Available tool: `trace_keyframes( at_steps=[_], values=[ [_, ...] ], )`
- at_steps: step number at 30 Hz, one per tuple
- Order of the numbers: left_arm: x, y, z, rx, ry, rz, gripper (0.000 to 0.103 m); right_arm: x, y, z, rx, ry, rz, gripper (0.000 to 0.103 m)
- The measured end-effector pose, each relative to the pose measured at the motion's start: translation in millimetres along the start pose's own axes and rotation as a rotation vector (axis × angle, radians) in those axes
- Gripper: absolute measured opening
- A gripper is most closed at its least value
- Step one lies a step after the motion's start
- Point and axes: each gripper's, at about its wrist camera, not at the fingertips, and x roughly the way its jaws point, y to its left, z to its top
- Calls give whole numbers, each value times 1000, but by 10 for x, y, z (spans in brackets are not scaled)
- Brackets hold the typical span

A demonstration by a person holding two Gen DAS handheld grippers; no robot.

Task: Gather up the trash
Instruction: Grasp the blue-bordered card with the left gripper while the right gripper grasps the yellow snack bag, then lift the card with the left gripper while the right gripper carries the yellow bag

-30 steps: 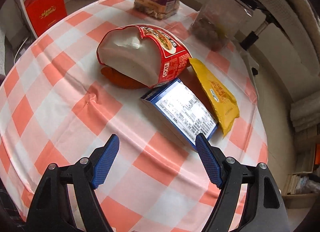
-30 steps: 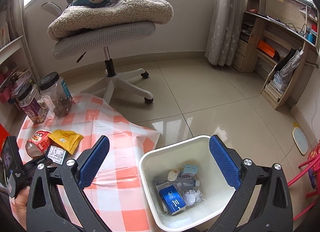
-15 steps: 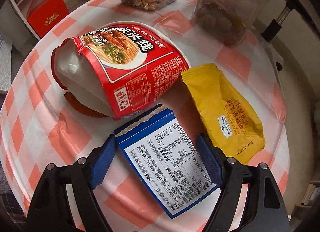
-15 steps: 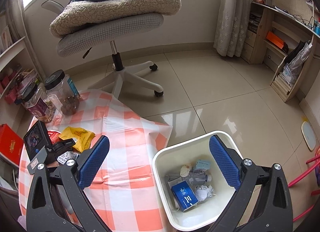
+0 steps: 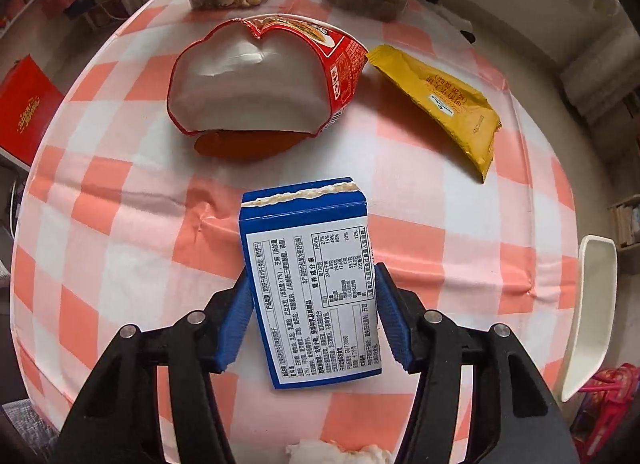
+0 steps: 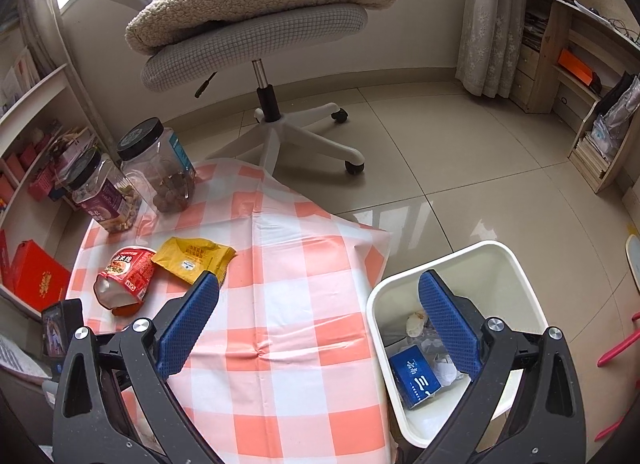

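My left gripper (image 5: 312,316) is shut on a blue carton (image 5: 310,284) with a white label and holds it above the checked tablecloth (image 5: 120,224). A crushed red noodle cup (image 5: 256,80) and a yellow snack packet (image 5: 440,100) lie beyond it; both also show in the right wrist view, the cup (image 6: 126,278) and the packet (image 6: 192,260). My right gripper (image 6: 320,328) is open and empty, above the table's edge and the white trash bin (image 6: 516,264), which holds a blue box (image 6: 414,376) and crumpled paper.
Two jars, one with a purple label (image 6: 104,196) and one clear (image 6: 160,168), stand at the table's far edge. An office chair (image 6: 264,32) with a blanket stands behind. A red box (image 6: 38,280) sits on the left shelf. The bin's rim (image 5: 588,316) shows at right.
My left gripper closed on the blue carton and lifted it back from the noodle cup. My right gripper drifted nearer to the table and the bin, still open.
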Motion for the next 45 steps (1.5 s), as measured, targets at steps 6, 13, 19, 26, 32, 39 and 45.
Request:
trace_keyframes(
  at_steps=[6,13,19,26,32,39,45],
  values=[
    [74,109,-180,-15,41,14,80,99,203,-13,-42,16,-1,96],
    [-295,207,-234,-17,-45,-24,55,315,478,-98,-160,18,-44,96],
    [-1210,579,-168,-62,-274,-60,55,676,1014,-295,-482,-35,-24,96],
    [-1727,955,39,-148,-395,-131,55,1329,1785,-405,-823,27,-4,95],
    [-1740,1032,10,-148,-401,-121,55,1866,1972,-226,-739,122,26,78],
    [-1638,1174,-15,-167,-376,-112,55,1942,1688,-131,-445,206,172,5],
    [-1788,1310,-84,-200,-406,-129,55,1443,1499,-176,-258,176,268,1]
  ],
)
